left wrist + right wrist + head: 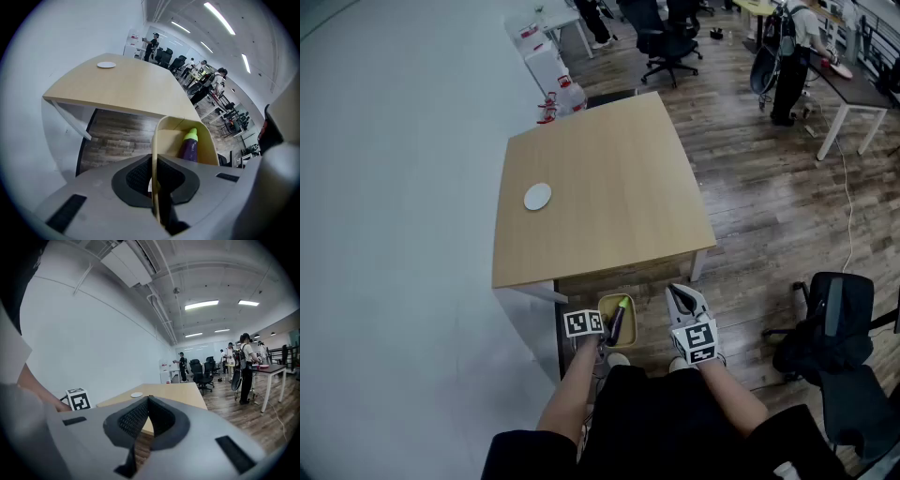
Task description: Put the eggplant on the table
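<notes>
A purple eggplant with a green top lies in a pale yellow bowl. My left gripper is shut on the near rim of that bowl, which stands thin between the pads. In the head view the bowl with the eggplant hangs below the front edge of the wooden table, beside my left gripper. My right gripper is to the right of the bowl, shut with nothing in it. In its own view the right gripper faces the table.
A small white disc lies on the left part of the tabletop. A white wall runs along the left. A black office chair stands at the right on the wooden floor. More chairs, desks and people are at the far end.
</notes>
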The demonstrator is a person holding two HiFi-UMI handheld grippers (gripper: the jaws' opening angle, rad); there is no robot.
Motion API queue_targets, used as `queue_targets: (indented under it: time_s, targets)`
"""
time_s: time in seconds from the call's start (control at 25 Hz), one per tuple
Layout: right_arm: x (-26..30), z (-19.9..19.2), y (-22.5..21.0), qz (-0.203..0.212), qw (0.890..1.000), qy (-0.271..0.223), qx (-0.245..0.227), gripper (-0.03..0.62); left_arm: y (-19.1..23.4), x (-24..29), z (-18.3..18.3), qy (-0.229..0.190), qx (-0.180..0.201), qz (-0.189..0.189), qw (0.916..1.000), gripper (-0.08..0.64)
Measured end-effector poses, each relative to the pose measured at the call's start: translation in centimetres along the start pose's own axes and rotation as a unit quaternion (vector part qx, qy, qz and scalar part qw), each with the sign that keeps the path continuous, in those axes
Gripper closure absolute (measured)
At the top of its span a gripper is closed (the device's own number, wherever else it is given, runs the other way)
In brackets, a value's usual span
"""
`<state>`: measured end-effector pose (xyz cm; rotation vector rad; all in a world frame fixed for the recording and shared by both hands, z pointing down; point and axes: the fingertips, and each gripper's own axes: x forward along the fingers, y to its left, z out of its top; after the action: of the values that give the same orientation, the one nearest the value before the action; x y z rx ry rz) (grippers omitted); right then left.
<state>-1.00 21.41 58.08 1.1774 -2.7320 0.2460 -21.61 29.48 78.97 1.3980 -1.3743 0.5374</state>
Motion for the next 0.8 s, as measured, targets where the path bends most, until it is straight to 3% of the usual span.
queue_targets:
  time_s: [0.36, 0.56, 0.68, 0.8]
  targets:
    - [-2.3, 0.0, -2.2, 0.000, 1.000, -0.008, 0.010, 0.532, -2.9, 0.2, 0.4, -0.025, -0.018, -0.013, 0.9994, 0.540]
    - [-2.9, -1.2, -4.2, -0.018, 0.999, 0.007, 0.032, 0.532, -4.4, 1.9, 1.4, -0.012, -0.016, -0.019, 0.9996, 0.540]
    - [-2.7, -1.5, -5.2, -0.025, 0.999, 0.014, 0.025, 0.532, -4.7, 3.3, 2.7, -0.014, -0.029, -0.026, 0.9991, 0.540]
    - [-2.0, -1.5, -7.1, -0.037, 0.999, 0.019, 0.017, 0.532, -5.4, 5.2, 4.1, -0.005, -0.016, -0.027, 0.9995, 0.540]
